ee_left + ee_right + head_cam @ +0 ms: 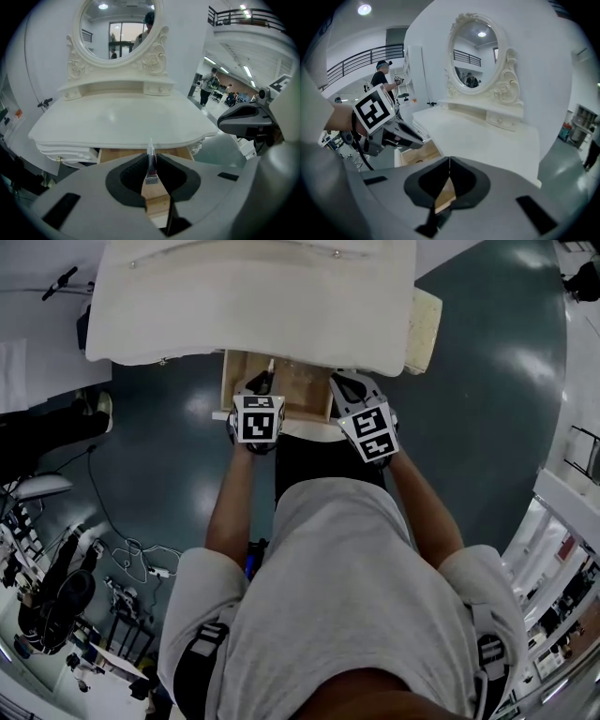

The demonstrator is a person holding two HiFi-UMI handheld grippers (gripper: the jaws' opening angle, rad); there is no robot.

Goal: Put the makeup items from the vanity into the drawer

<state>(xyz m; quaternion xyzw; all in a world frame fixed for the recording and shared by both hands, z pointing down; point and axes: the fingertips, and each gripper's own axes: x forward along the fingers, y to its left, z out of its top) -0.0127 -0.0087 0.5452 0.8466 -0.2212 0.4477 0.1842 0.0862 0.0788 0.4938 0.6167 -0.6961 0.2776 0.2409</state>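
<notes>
Left gripper (150, 157) was seen clamped on a slim tube (151, 166), open drawer (119, 154) at twelve o'clock under the vanity (122, 117); right gripper (449, 161) was closed on nothing. Release was best delayed until well inside.

Strong fisheye bending curves straight lines and leaves black corners in both gripper views. The head view is dim and muted: its dark floor (487, 427) carries soft patches of glare at the upper right, and the white worktop (253, 296) is its brightest area. Ceiling lamps (364, 9) light the gripper views evenly, and one is reflected in the mirror (117, 33). The foreground nearest each lens is soft.
</notes>
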